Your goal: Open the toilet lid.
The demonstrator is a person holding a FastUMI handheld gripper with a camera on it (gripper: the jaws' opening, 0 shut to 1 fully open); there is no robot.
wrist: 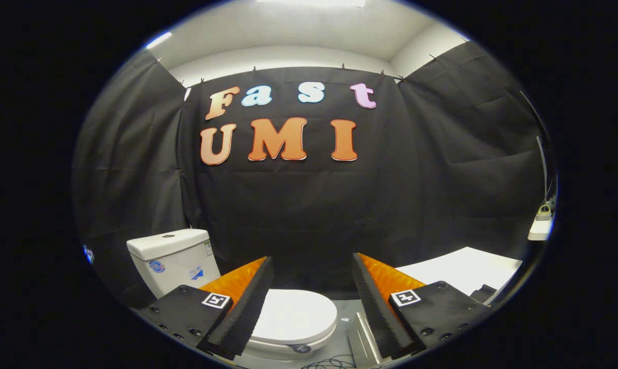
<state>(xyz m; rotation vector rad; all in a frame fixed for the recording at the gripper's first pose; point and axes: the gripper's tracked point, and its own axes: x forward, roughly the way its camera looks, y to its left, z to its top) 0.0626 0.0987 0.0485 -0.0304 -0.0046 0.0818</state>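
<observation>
A white toilet stands low ahead, its lid (294, 316) lying flat and closed over the bowl. The white tank (173, 259) rises behind it, beyond my left finger. My gripper (313, 266) is open, held above and in front of the lid, with a wide gap between its fingers (242, 302). Nothing sits between them. The left finger hides the lid's left part. The lid's front edge (301, 348) carries a small dark tag.
Black cloth walls close the booth behind and on both sides. A white table top (462, 269) lies beyond the right finger. A white shelf (540, 230) with a small item juts from the right wall. Cables (329, 363) lie on the grey floor near the bowl.
</observation>
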